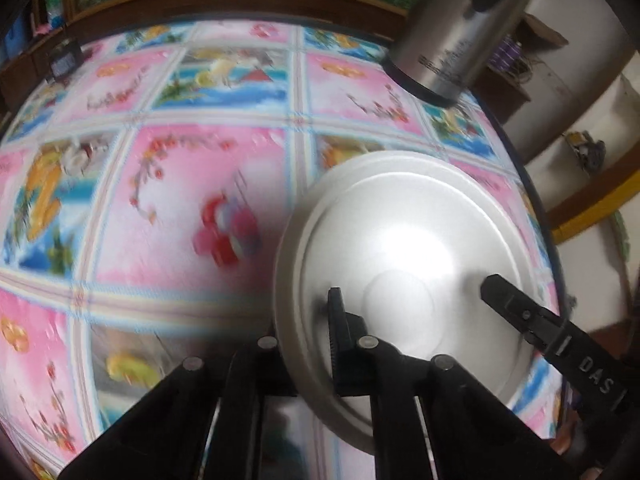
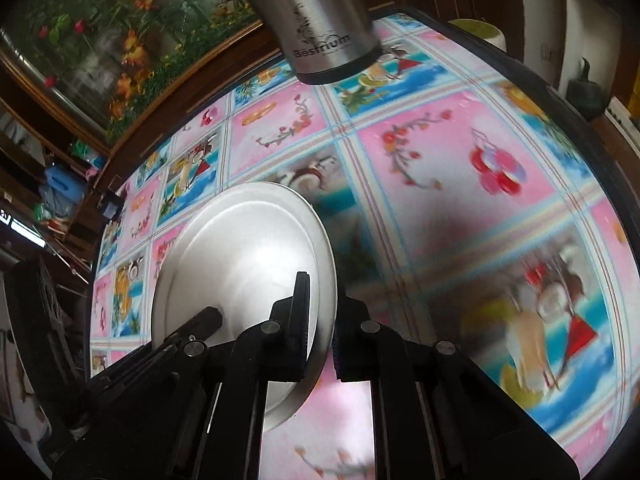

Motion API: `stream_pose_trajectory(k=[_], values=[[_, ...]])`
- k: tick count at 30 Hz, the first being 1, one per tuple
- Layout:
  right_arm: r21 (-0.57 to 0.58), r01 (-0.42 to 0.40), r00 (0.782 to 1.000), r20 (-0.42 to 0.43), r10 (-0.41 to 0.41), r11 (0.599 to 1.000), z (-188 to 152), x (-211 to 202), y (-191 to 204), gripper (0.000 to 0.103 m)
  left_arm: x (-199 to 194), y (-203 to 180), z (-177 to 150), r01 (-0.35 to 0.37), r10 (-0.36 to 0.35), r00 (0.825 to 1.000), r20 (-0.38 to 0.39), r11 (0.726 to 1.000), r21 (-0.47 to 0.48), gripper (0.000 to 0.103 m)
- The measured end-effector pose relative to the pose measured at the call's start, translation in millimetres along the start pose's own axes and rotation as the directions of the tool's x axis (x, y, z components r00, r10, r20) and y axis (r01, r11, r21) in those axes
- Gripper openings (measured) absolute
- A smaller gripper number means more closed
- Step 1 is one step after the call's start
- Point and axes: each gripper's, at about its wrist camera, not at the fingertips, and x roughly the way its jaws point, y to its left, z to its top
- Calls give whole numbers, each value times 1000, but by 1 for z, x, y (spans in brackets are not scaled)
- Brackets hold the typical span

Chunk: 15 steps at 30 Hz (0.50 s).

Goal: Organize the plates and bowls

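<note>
One shiny steel plate [image 1: 408,240] lies over the flowered tablecloth [image 1: 180,200], near the table's right edge in the left wrist view. My left gripper [image 1: 316,312] is shut on the plate's left rim, with one finger on top and the other hidden beneath. The right gripper's finger [image 1: 504,300] reaches onto the plate from the right. In the right wrist view the same plate [image 2: 240,248] sits at left centre. My right gripper [image 2: 322,304] is shut on its right rim. The left gripper's finger [image 2: 204,318] shows on the far side. I cannot tell whether the plate rests on the cloth.
A tall steel kettle [image 1: 452,40] [image 2: 320,28] stands at the far side of the table behind the plate. The tablecloth [image 2: 460,200] spreads wide beside the plate. A framed flower picture [image 2: 120,40] and cluttered shelves lie beyond the table's far edge.
</note>
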Motion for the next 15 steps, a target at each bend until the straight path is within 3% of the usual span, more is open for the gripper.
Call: stream_pose_trajectory(k=[7,15], values=[[22,-64,997,-44,65,998,-56,-29,-10,8,-34,3,-65,-39,38,999,9,999,24,6],[-32,-149,988,-36,148,988,-118,-80,7,8,-103,6,-131,-130,122,987,106,989,68,7]])
